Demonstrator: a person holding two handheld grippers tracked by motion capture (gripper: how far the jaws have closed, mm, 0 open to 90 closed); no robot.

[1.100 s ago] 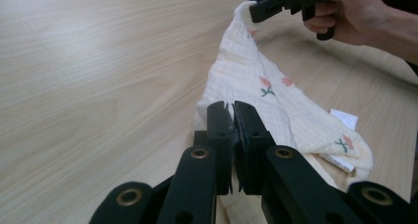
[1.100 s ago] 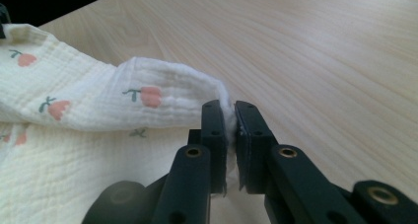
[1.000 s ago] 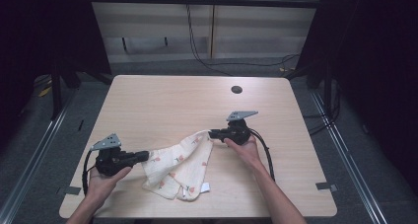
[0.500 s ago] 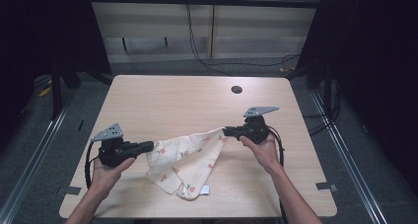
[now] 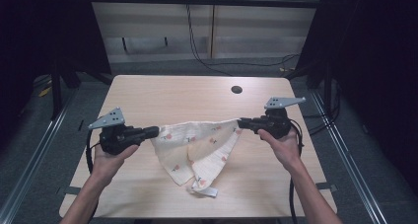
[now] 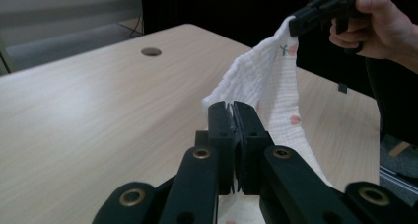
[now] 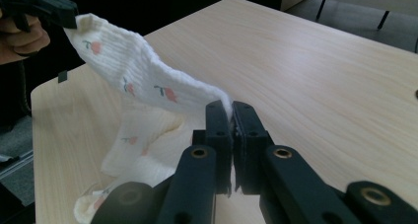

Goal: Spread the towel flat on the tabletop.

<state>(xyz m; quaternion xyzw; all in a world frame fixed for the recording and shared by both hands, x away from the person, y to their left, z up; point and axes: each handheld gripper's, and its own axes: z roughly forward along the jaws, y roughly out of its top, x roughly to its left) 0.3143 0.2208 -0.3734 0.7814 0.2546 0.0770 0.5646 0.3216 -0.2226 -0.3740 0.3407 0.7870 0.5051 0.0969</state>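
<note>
Here the left gripper (image 5: pixel 152 131) and right gripper (image 5: pixel 243 122) each clamp a corner of the cloth (image 5: pixel 197 147), stretched between them from 9 to 3 o'clock above the bench (image 5: pixel 162 93). Being soft, light and limp, it sags toward 6 o'clock; corners or hems likely offer the firmest hold.

A light wooden table (image 5: pixel 162 93) with rounded corners carries the work. A small round dark hole (image 5: pixel 236 89) sits in its top, beyond the right gripper (image 5: pixel 241 123) and a little to its inner side. Between that gripper and the left gripper (image 5: pixel 156 131), the lower folds of a cream cloth with small pink prints (image 5: pixel 197 155) lie on the wood, its white tag end nearest the person.
</note>
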